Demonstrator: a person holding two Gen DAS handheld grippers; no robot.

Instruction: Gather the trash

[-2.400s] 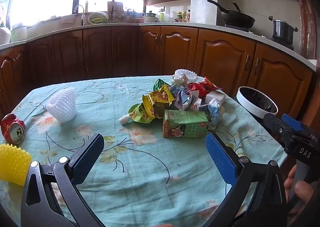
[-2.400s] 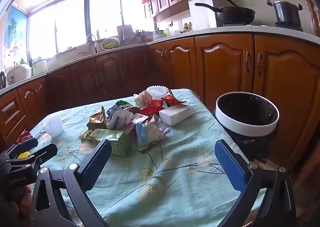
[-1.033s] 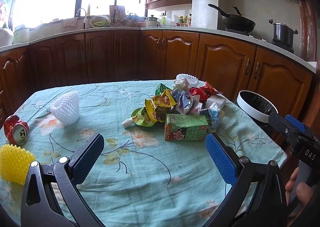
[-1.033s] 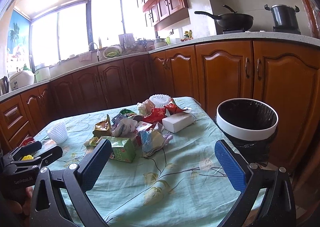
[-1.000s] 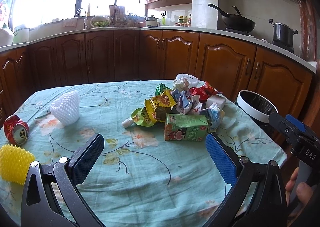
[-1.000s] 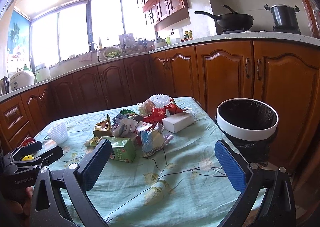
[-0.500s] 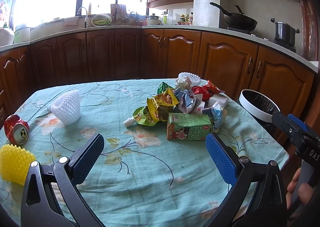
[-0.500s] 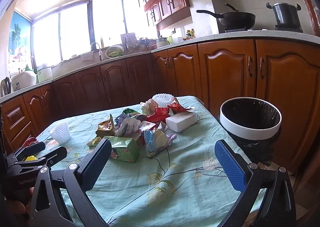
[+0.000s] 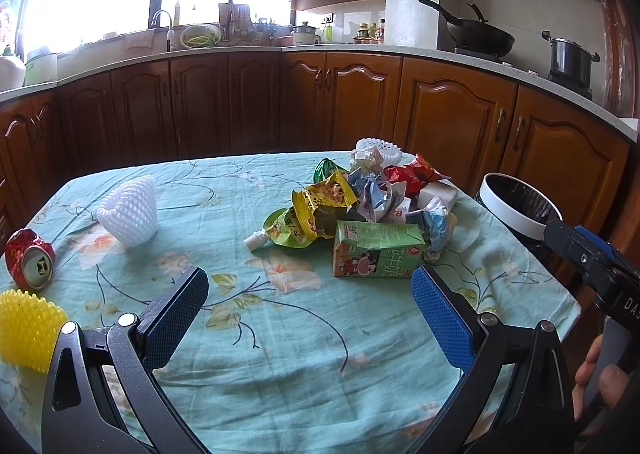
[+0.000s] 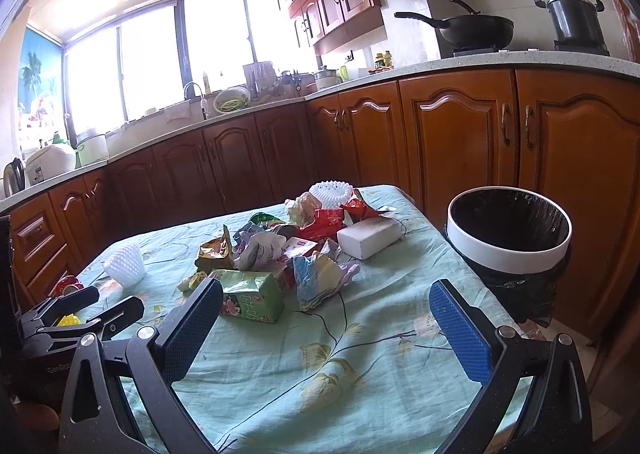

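A heap of trash lies at the table's right side: a green milk carton (image 9: 376, 252) (image 10: 250, 296), yellow snack wrappers (image 9: 320, 199), crumpled paper (image 10: 260, 250), a red wrapper (image 10: 326, 219) and a white box (image 10: 370, 236). A crushed red can (image 9: 30, 260), a white foam net (image 9: 130, 211) and a yellow foam net (image 9: 26, 328) lie to the left. The white-rimmed bin (image 10: 508, 236) (image 9: 518, 207) stands off the right edge. My left gripper (image 9: 310, 308) hovers open near the front edge. My right gripper (image 10: 326, 314) is open short of the heap, empty.
The table wears a teal floral cloth (image 9: 248, 334). Brown cabinets (image 10: 460, 137) run behind and to the right, with a wok (image 10: 468, 29) and pot (image 10: 576, 19) on the counter. A hand (image 9: 600, 374) holds the right gripper's handle.
Both grippers have drifted slightly, the views tilting up and shifting a little. Both stay open and the trash has not moved.
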